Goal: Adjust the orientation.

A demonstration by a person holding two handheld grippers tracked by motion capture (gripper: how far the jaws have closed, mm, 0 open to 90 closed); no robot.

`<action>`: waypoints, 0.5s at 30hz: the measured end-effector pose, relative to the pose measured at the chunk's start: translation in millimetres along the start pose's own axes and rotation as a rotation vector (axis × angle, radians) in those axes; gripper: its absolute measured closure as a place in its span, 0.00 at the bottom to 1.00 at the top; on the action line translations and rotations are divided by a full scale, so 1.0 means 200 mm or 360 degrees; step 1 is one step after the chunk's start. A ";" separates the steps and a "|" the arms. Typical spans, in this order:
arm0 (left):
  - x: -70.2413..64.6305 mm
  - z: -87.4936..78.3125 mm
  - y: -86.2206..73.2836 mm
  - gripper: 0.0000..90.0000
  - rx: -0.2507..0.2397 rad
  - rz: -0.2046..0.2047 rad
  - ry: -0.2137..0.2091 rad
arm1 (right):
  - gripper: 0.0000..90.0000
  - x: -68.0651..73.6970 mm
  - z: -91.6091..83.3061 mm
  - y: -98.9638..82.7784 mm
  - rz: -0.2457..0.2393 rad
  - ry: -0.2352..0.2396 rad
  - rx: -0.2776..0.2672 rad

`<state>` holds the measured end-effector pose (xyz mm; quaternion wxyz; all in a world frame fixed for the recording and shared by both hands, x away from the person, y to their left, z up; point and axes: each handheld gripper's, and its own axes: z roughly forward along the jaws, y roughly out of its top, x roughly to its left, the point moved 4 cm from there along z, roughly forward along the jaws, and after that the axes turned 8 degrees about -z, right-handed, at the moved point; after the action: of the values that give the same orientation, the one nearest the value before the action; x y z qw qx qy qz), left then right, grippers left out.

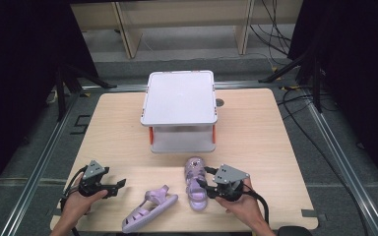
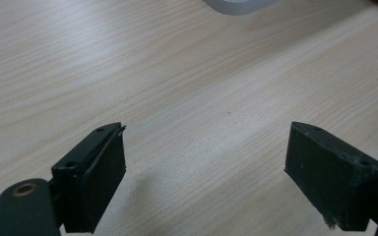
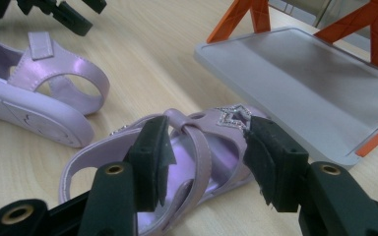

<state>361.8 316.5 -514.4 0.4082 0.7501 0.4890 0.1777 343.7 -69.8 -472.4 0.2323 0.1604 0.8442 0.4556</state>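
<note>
Two lilac strappy sandals lie near the table's front edge. One sandal rests sole down, with a glittery star on its strap. My right gripper comes in from its right and is shut on its middle, one pad against each side. The other sandal lies tipped on its side to the left. My left gripper hovers over bare wood left of that sandal, jaws wide open and empty. The left gripper is also in the right gripper view, at the top left.
A white two-tier shelf with orange posts stands mid-table behind the sandals; its lower tray lies just beyond the gripped sandal. The wooden table has open room left and right of the shelf. Dark stands and cables surround the table.
</note>
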 end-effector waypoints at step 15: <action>0.00 0.00 0.00 0.17 -0.0005 0.0013 -0.0009 | 0.60 0.04 0.11 -0.01 -0.0083 0.0074 0.0101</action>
<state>361.0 316.2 -513.6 0.4100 0.7520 0.4845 0.1779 347.9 -52.1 -486.1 0.2191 0.1351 0.8673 0.4260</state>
